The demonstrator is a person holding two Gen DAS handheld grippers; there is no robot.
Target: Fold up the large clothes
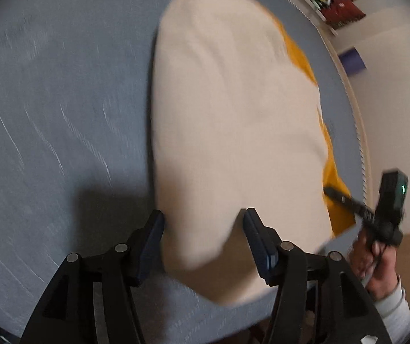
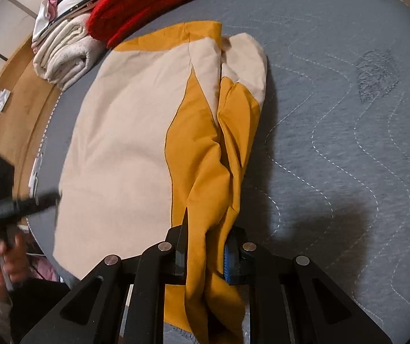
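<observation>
The left tool (image 1: 203, 218) is spread wide, while the right tool (image 2: 207, 243) is clamped tight on fabric.

Matt cream-and-mustard cloth garment (image 2: 136, 132) on stitched grey quilted mattress (image 2: 333, 143).

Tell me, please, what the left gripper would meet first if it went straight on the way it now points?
Most likely the cream panel of the cream and yellow garment: the open left gripper already straddles its near edge on the grey mattress. Motion blur leaves the height uncertain.
</observation>
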